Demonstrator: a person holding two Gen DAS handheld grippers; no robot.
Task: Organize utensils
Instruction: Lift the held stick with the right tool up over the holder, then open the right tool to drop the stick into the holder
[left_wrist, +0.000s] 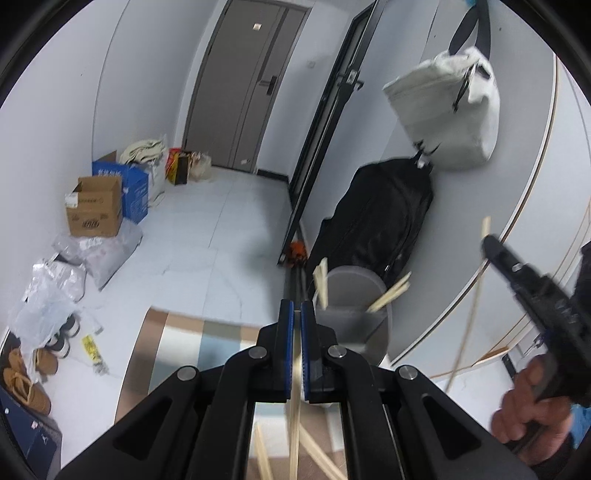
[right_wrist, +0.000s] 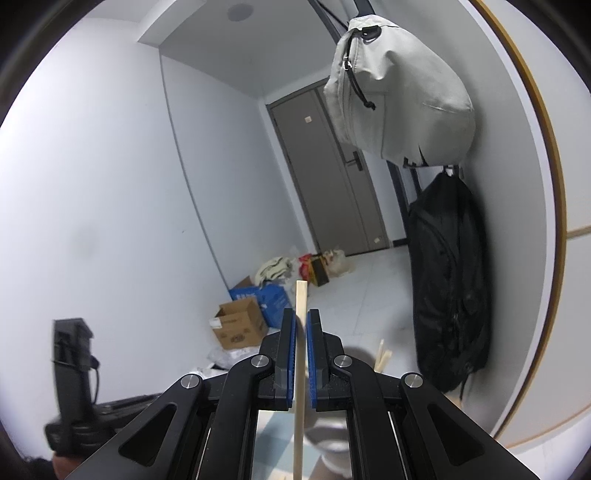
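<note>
Both grippers clamp chopsticks. Left gripper nearly closed on one chopstick; grey holder just ahead-right. Right gripper pinches an upright chopstick.

A grey door stands shut at the far end of the tiled floor. A white bag hangs on the wall above a black backpack. Along the opposite wall sit a brown cardboard box, a blue box just behind it, and plastic bags.
</note>
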